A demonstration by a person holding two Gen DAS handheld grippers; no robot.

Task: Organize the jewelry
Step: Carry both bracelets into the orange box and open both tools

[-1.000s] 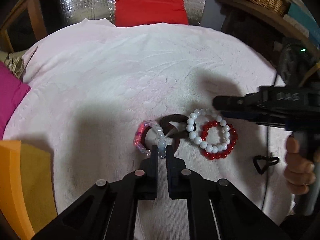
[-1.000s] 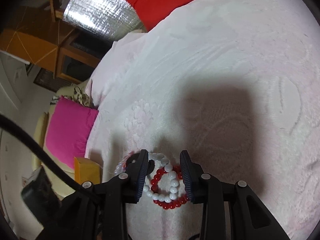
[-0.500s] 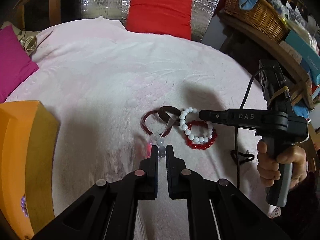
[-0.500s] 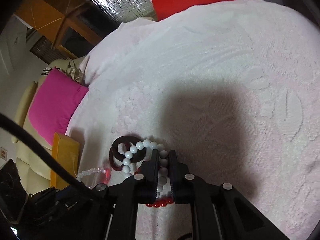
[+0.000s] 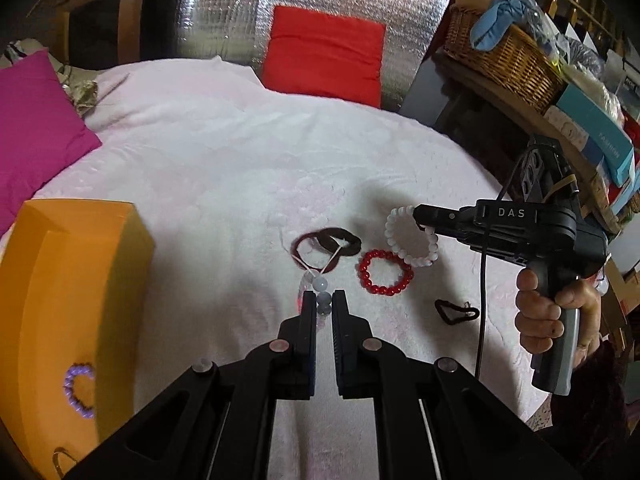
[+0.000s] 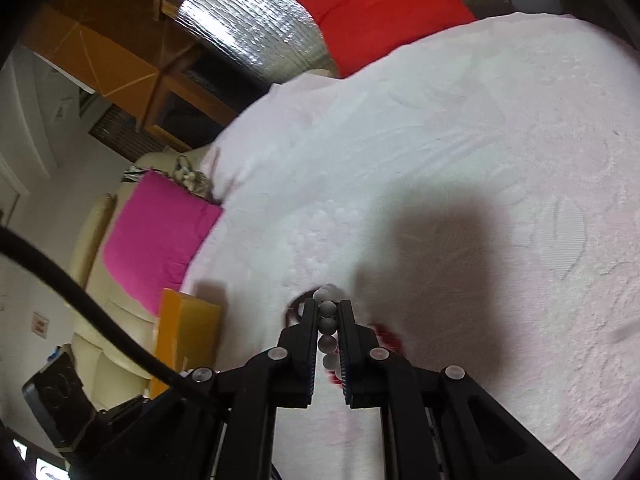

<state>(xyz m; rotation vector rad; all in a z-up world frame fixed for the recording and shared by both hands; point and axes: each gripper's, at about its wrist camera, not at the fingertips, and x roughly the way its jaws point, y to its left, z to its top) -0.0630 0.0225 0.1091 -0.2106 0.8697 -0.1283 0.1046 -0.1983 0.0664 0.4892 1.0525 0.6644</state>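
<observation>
**Op:** Bracelets first, nearest out. My left gripper [image 5: 323,304] is nearly shut, pinching the pale translucent bracelet [image 5: 322,294] by two or three beads at the fingertips. Rest of that strand hangs below, blurred, so I can't tell its full shape. It looks lifted off the white blanket [image 5: 200,184].

**Eng:** Why gripped at the tip?

**Op:** My guess: small round beads, so a narrow pinch keeps them from rolling out. The orange box [image 5: 76,300] sits to my left with a purple bracelet [image 5: 78,394] already inside. I judge that's the drop target.

**Eng:** Right side?

**Op:** Right gripper [image 6: 329,320] is closed to a bead's width on the white bracelet [image 5: 412,236]. Its own camera shows a column of beads lined up between the fingers. In the left view the loop hangs off the tip, clear of the blanket.

**Eng:** What's left on the bed?

**Op:** Red bracelet [image 5: 386,272] lies flat between the two grippers. Dark brown loops [image 5: 328,242] just beyond it, with a thin white cord across them. Small black band [image 5: 456,312] nearer the right hand [image 5: 556,312]. Red cushion [image 5: 324,48] at the far edge.
</observation>
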